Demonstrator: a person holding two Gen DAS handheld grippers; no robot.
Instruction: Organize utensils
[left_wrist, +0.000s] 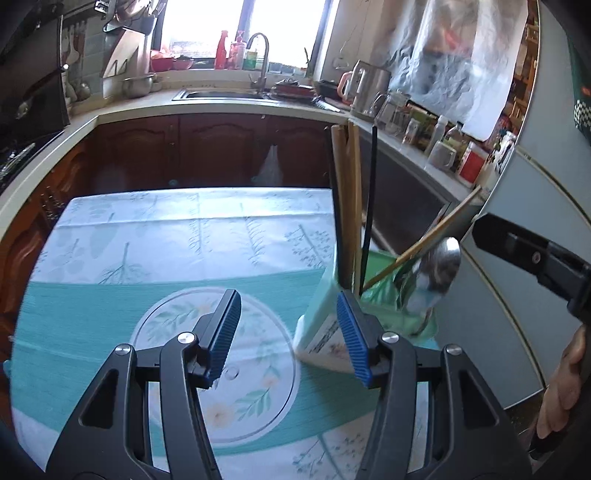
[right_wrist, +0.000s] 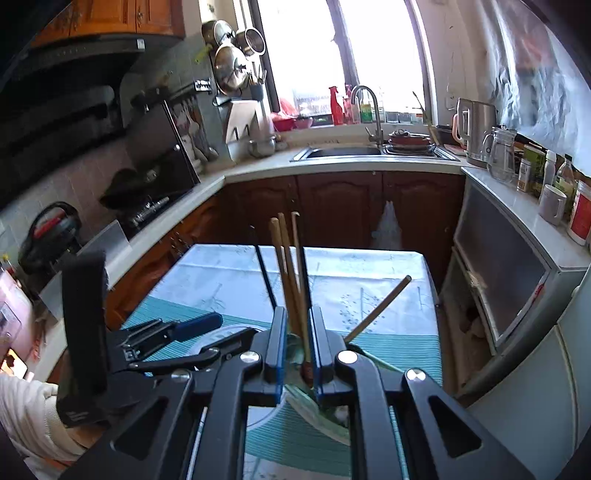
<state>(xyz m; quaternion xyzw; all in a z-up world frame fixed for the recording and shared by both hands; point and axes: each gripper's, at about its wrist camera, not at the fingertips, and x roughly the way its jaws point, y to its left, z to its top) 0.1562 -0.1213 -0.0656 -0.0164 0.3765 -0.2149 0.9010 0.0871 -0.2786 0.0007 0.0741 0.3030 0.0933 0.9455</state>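
A pale green utensil holder (left_wrist: 320, 310) stands at the right side of the table, partly behind my left gripper's right finger. Wooden chopsticks (left_wrist: 347, 206), black chopsticks (left_wrist: 371, 199), one leaning wooden stick (left_wrist: 436, 236) and a metal spoon (left_wrist: 439, 266), bowl up, stand in it. My left gripper (left_wrist: 288, 332) is open, low over the cloth just left of the holder, nothing between its pads. My right gripper (right_wrist: 299, 343) hovers over the holder (right_wrist: 317, 406), jaws a narrow gap apart. Chopsticks (right_wrist: 291, 266) and the spoon bowl (right_wrist: 295, 349) show through that gap, not pressed. The left gripper (right_wrist: 218, 334) shows at left.
A teal and white floral cloth (left_wrist: 147, 229) covers the table. Dark cabinets (left_wrist: 221, 147) and a counter with a sink (left_wrist: 221, 94) lie behind it. A kettle (left_wrist: 365, 86) and jars line the right counter. A fridge (left_wrist: 517, 295) stands close on the right. A hand (left_wrist: 565, 387) holds the right gripper.
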